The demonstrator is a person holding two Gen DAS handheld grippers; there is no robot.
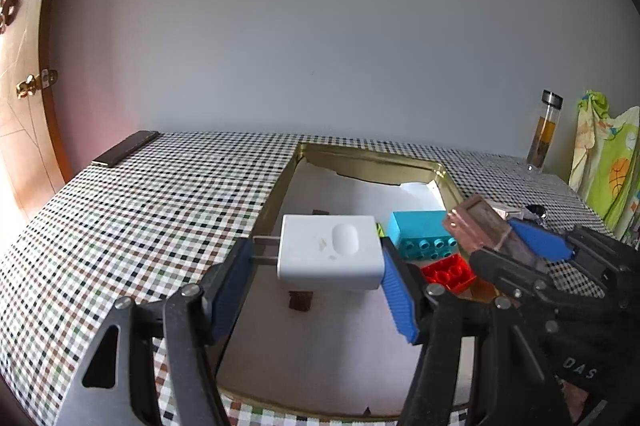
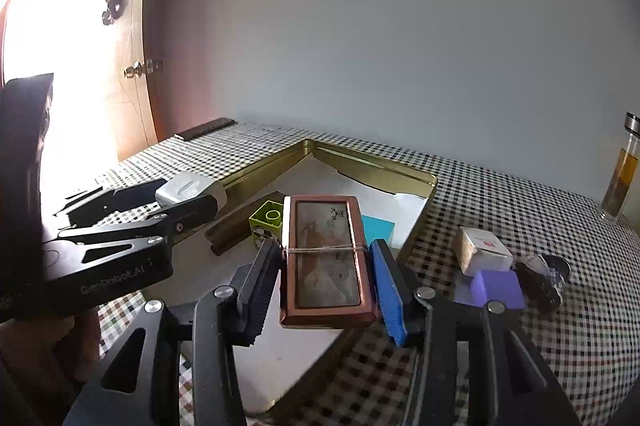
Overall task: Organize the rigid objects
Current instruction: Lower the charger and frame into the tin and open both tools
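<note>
Left wrist view: the left tool (image 1: 316, 258) pinches one white charger (image 1: 330, 252) above the gold tray (image 1: 276, 186), which holds one blue brick (image 1: 420, 232) and one red brick (image 1: 450, 272).

Right wrist view: the right tool (image 2: 326, 266) pinches one copper-framed box (image 2: 326, 258) over the tray's right rim, near the worktop's (image 2: 520, 194) front edge; one yellow-green brick (image 2: 266, 218) lies inside.

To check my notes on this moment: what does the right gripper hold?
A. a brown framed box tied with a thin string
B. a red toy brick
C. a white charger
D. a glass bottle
A: in the right wrist view, the right gripper is closed on the brown framed box, held above the gold tray.
</note>
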